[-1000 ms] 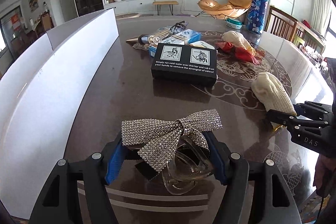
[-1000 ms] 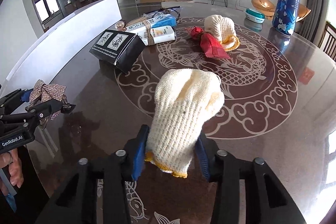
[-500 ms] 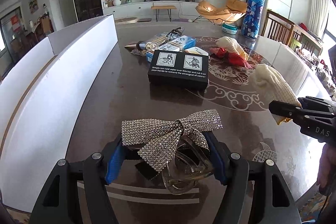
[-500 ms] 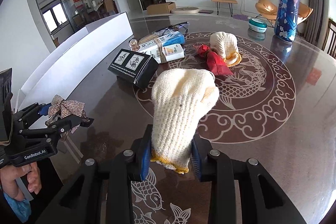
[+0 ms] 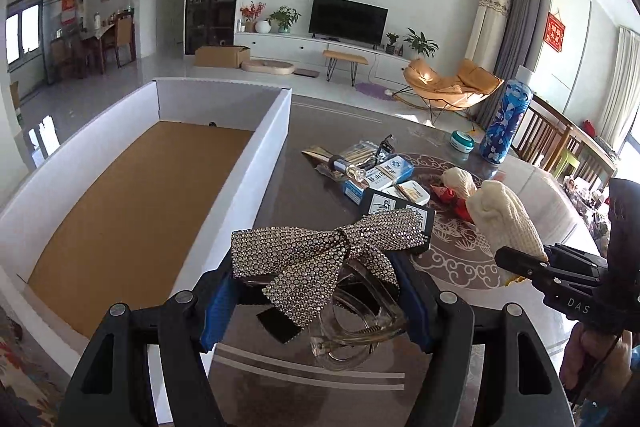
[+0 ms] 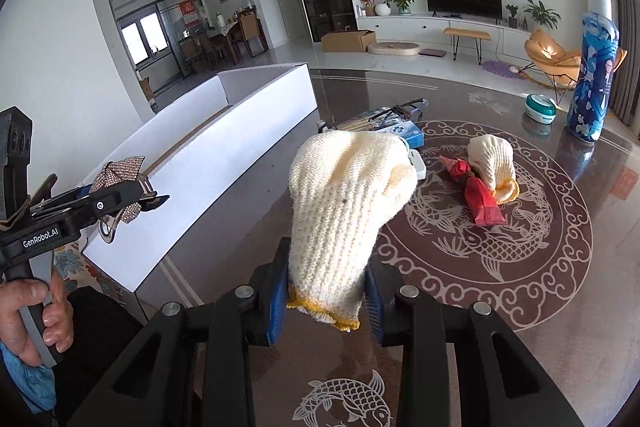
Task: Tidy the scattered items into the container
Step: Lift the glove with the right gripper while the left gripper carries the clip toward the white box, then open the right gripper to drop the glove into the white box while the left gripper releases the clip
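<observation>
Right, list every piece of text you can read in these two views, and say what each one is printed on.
"GenRobot.AI": on the black left gripper, seen from the right wrist.
"DAS": on the black right gripper, seen from the left wrist; the rest is cut off.
Flat black box: white print mostly hidden, unreadable.
Blue-and-white small boxes: characters too small.
Tall blue patterned bottle: label blurred.
Red wall hanging: unreadable.

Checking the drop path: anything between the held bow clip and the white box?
Only the box's near wall. The left hand-held gripper holds the rhinestone bow clip just table-side of it; the cardboard floor beyond looks bare.
</observation>
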Demonstrator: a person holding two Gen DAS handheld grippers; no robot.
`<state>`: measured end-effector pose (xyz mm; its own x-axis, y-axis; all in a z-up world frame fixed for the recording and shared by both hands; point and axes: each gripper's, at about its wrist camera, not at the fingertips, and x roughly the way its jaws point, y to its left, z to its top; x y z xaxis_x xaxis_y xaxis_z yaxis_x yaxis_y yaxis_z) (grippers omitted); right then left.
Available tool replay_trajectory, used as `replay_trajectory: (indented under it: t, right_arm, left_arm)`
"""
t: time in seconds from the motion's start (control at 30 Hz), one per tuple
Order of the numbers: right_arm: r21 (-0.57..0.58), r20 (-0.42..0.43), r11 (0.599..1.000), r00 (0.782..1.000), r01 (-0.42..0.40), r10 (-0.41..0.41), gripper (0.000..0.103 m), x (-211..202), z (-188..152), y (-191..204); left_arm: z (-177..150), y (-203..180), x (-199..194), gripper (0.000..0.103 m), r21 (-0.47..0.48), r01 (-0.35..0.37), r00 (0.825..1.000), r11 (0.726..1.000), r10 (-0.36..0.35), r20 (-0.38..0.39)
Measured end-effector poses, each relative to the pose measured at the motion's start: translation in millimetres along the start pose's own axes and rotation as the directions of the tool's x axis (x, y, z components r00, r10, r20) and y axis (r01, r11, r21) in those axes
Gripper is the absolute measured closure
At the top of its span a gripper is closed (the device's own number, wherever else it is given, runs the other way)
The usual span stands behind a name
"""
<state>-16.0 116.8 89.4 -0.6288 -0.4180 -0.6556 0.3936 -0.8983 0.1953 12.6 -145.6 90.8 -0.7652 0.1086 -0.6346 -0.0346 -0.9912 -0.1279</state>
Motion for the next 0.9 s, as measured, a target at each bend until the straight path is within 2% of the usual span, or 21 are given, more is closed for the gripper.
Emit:
replay_trajectory:
  t: [0.1, 0.27, 0.47, 0.57, 0.73, 0.9]
  right_arm:
    - [-0.044, 0.007, 0.998, 0.999, -0.039, 0.039, 0.069, 4.7, 18.3, 26.5]
    - [-0.115, 0.006, 0.984, 0.99, -0.136, 0.138, 0.069, 20.2, 50.3, 85.7]
    - [-0.198, -0.003, 0.937, 0.956, -0.288, 0.293, 0.069, 59.4, 97.1, 180.9]
    - [-0.22, -0.047, 0.913, 0.939, -0.342, 0.341, 0.069, 96.5, 117.1, 219.8]
    - [-0.282, -0.152, 0.897, 0.939, -0.341, 0.309, 0.069, 159.0, 117.2, 264.5]
    - [-0.268, -0.25, 0.903, 0.929, -0.337, 0.273, 0.067, 206.1, 111.5, 274.0]
  left_arm:
    - [11.3, 31.7, -8.8, 0.034, -0.013, -0.067, 0.998, 0.998, 0.067, 0.015]
    - [19.0, 95.5, -17.3, 0.034, -0.098, -0.14, 0.99, 0.985, 0.142, 0.009]
    - [27.7, 159.5, -4.8, 0.034, -0.161, -0.222, 0.975, 0.962, 0.216, -0.055]
    - [27.2, 184.4, 10.0, 0.034, -0.187, -0.253, 0.966, 0.949, 0.236, -0.107]
    - [21.9, 208.2, 35.8, 0.034, -0.195, -0.298, 0.946, 0.934, 0.262, -0.189]
    - [16.2, 219.7, 55.4, 0.034, -0.202, -0.325, 0.926, 0.924, 0.268, -0.265]
